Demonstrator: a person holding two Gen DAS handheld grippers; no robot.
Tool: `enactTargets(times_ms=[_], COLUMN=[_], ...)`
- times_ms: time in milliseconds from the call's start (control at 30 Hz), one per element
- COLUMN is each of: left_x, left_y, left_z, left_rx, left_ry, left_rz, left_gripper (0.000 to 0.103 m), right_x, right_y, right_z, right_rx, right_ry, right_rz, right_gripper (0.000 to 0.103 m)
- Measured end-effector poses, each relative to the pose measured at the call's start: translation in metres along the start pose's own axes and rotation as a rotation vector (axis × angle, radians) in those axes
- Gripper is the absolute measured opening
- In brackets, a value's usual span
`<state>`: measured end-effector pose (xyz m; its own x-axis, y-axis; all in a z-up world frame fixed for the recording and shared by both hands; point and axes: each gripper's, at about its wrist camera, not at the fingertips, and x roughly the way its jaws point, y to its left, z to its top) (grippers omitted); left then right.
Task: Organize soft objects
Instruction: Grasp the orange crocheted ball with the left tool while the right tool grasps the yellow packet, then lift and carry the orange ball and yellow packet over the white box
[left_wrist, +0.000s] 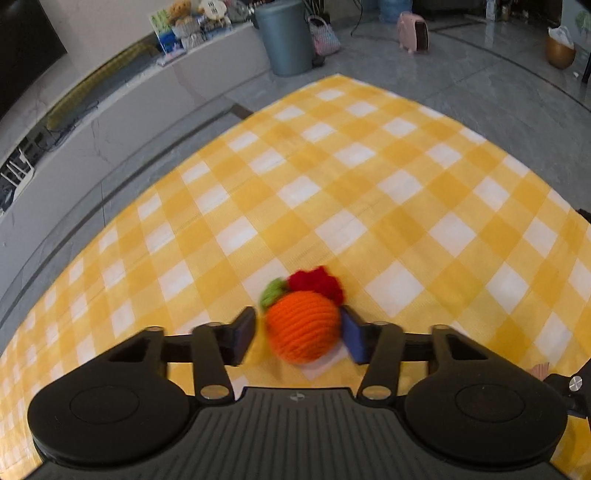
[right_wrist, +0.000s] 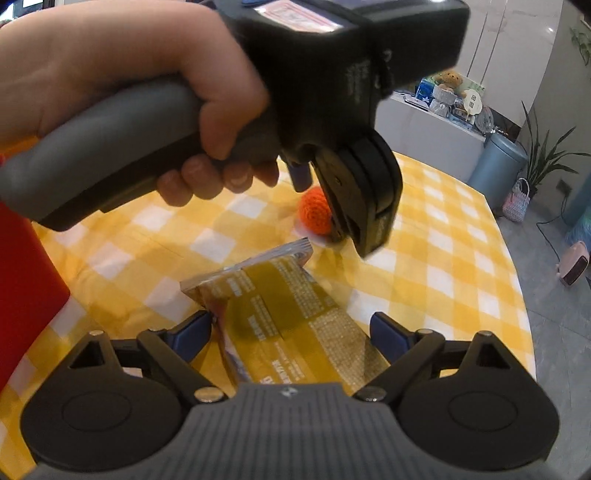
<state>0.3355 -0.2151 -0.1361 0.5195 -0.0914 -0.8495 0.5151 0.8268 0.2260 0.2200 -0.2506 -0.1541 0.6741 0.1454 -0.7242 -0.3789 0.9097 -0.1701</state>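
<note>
Grasping step: left gripper (left_wrist: 297, 332) half-closed around the crochet orange (left_wrist: 303, 325) at lower centre (right pad touching, left just off), right gripper (right_wrist: 291, 332) wide over the snack packet (right_wrist: 280, 317); next, squeeze gently and lift.

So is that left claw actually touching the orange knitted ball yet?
Cannot tell. In the left wrist view the left gripper straddles the orange ball; one pad looks against it, the other slightly off, but blur hides it.

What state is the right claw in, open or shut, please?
Open: the right claw stands wide around the snack packet, a gap showing beside one pad.
</note>
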Motion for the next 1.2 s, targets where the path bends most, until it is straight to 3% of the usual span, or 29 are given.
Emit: enactTargets(times_ms=[67, 133, 367, 533, 667, 767, 1033, 1200], left_x=[-0.001, 0.001, -0.003, -0.006, -0.008, -0.013, -0.047, -0.080], left_y=[0.003, 0.002, -0.001, -0.008, -0.010, -0.012, -0.012, -0.012], left_z=[0.001, 0.001, -0.002, -0.006, -0.009, -0.011, -0.018, -0.028], left_rx=[-0.020, -0.016, 0.017, 0.069, 0.081, 0.094, 0.028, -0.022], left_ry=[-0.011, -0.011, -0.040, -0.059, -0.065, -0.087, -0.153, -0.199], left_rz=[-0.004, -0.016, -0.018, 0.016, 0.007, 0.017, 0.059, 0.041], left_gripper=[0.051, 0.048, 0.048, 0.048, 0.047, 0.047, 0.047, 0.047], right_x=[0.000, 0.000, -0.011, -0.018, -0.022, -0.025, -0.033, -0.045], right_y=[0.001, 0.003, -0.005, -0.005, -0.010, -0.022, -0.046, -0.051], right_z=[-0.001, -0.004, -0.003, -0.004, -0.003, -0.007, -0.008, -0.009], right_rx=[-0.012, -0.032, 0.048, 0.082, 0.157, 0.227, 0.349, 0.395], right_ry=[0.011, 0.026, 0.066, 0.073, 0.086, 0.081, 0.019, -0.018], right_rz=[-0.003, 0.012, 0.016, -0.005, -0.099, -0.123, -0.168, -0.181], right_gripper=[0.088, 0.077, 0.061, 0.057, 0.054, 0.054, 0.053, 0.053])
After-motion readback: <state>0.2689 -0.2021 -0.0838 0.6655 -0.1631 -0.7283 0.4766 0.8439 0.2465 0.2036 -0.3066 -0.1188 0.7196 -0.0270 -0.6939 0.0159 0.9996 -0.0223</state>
